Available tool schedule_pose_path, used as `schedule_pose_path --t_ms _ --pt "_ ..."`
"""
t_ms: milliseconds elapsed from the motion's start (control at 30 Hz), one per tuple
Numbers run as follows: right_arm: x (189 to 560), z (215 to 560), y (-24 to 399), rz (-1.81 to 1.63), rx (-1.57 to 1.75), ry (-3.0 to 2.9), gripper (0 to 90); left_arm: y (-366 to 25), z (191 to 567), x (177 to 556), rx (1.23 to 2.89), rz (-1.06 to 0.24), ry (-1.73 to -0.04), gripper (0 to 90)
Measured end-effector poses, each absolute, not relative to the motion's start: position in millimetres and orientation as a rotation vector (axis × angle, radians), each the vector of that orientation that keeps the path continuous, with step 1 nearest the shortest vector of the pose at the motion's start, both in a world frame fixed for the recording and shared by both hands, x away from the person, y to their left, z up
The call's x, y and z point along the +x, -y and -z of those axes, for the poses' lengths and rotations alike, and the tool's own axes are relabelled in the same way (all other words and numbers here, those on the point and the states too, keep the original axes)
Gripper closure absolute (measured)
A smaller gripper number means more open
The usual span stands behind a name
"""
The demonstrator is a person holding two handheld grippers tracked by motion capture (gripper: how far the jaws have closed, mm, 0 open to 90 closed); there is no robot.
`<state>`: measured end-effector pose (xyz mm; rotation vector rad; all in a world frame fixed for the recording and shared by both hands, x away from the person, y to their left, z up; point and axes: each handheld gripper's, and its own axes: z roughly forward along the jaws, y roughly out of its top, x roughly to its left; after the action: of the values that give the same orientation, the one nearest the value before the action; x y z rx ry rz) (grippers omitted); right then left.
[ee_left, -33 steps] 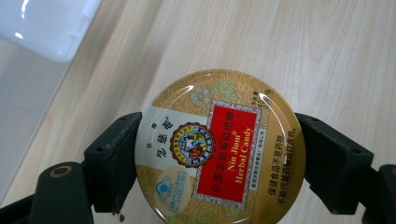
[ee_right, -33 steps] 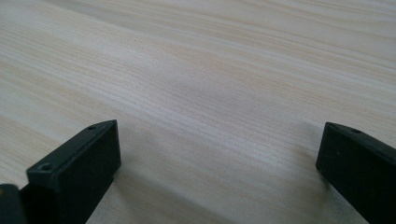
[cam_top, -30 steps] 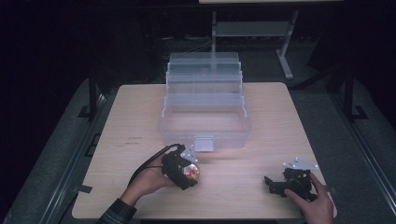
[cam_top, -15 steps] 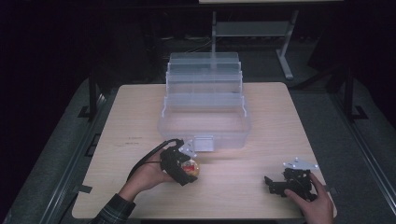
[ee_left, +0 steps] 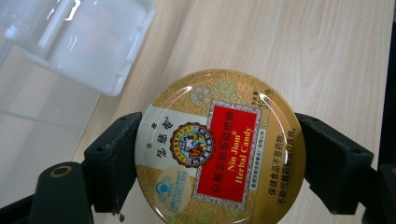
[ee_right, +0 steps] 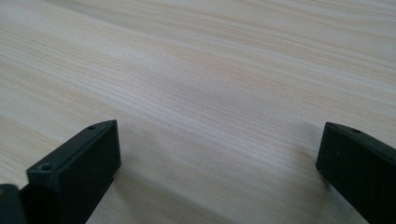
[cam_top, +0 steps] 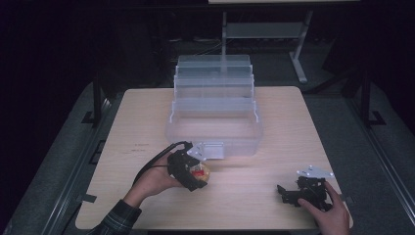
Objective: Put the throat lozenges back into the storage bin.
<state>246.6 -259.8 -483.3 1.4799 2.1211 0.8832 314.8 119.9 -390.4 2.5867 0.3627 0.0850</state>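
At the near right of the table the right gripper rests low on the wood, its jaws spread wide with nothing between them. Farther left, the left gripper is clamped on a round gold candy tin, one jaw on each side of its rim, the printed lid facing the camera. Just beyond the tin stands a clear plastic tiered box, its front latch nearest.

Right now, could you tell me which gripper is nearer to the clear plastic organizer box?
Left. The left gripper, clamped on a candy tin, sits just in front of the organizer box near its latch. The right gripper rests open near the table's front right corner, well away.
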Motion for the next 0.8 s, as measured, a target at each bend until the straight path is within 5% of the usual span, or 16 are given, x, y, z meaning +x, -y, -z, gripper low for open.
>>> schedule_pose_path --t_ms 800 --pt "246 483 260 -0.885 1.479 -2.122 0.0 -123 366 332 2.561 -0.099 -0.370 19.6"
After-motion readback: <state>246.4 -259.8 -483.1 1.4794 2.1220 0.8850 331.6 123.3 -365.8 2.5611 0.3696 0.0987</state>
